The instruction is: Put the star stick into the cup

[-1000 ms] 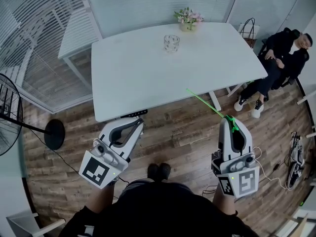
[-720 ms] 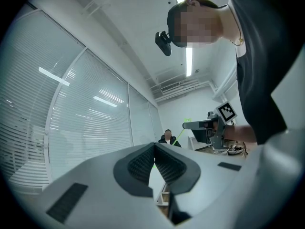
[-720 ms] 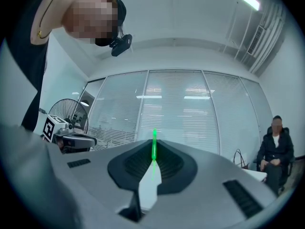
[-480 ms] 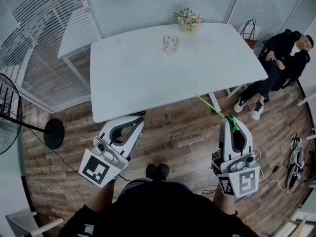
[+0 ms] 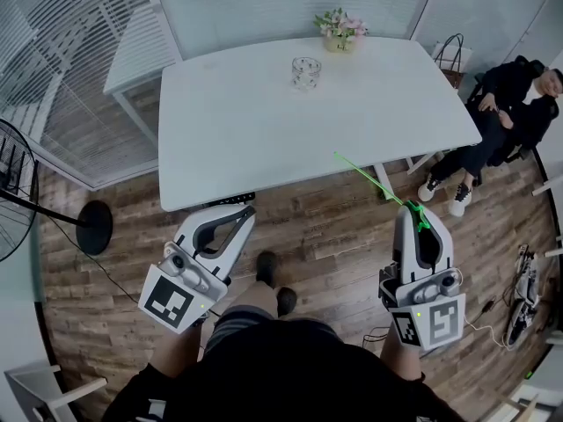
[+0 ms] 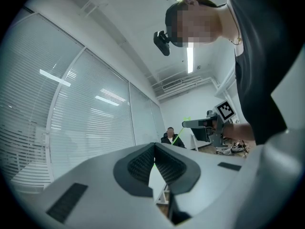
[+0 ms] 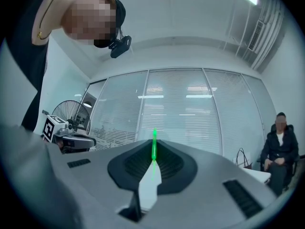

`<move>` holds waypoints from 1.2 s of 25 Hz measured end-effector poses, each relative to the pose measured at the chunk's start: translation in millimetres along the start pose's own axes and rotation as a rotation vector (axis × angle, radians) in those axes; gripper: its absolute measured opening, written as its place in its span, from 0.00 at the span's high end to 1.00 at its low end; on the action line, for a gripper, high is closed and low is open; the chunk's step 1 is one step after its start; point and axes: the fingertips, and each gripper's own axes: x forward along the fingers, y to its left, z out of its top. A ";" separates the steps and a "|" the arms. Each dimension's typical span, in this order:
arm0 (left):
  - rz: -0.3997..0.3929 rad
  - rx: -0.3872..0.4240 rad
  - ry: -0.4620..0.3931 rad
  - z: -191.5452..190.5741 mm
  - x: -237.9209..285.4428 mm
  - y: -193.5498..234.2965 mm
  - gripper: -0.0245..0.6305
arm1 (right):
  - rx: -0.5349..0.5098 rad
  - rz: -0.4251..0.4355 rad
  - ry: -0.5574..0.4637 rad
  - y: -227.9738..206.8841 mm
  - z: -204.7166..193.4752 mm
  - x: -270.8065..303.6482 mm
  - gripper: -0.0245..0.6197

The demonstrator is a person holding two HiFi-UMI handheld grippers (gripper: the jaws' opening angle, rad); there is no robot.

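A thin green star stick point(image 5: 374, 185) juts forward from my right gripper point(image 5: 413, 213), which is shut on its near end; its far tip hangs over the near edge of the white table point(image 5: 264, 139). In the right gripper view the stick point(image 7: 154, 147) rises from between the closed jaws. A clear glass cup point(image 5: 305, 72) stands on the far middle of the table, well ahead of both grippers. My left gripper point(image 5: 238, 215) hovers over the floor before the table, its jaws shut on nothing. The left gripper view shows the right gripper point(image 6: 202, 124) and the stick point(image 6: 179, 135) off to the right.
A small pot of pink flowers point(image 5: 339, 29) stands at the table's far edge. A person point(image 5: 501, 112) sits on a chair at the right, a bag point(image 5: 449, 55) near them. A floor fan point(image 5: 18, 200) stands left. Cables point(image 5: 515, 297) lie on the wooden floor at right.
Both grippers sit almost where they were; the table and cup have shifted slightly in the head view, and the person's foot has stepped forward.
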 end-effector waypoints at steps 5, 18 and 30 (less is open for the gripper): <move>0.005 0.002 -0.006 -4.0 9.2 8.4 0.94 | -0.001 0.005 -0.006 -5.9 -4.8 11.6 0.93; -0.007 0.010 -0.027 -22.7 72.8 73.9 0.94 | -0.015 -0.020 -0.016 -47.1 -22.6 82.4 0.93; -0.023 0.005 -0.025 -33.0 126.2 150.6 0.94 | -0.010 -0.040 -0.018 -77.2 -34.5 169.6 0.93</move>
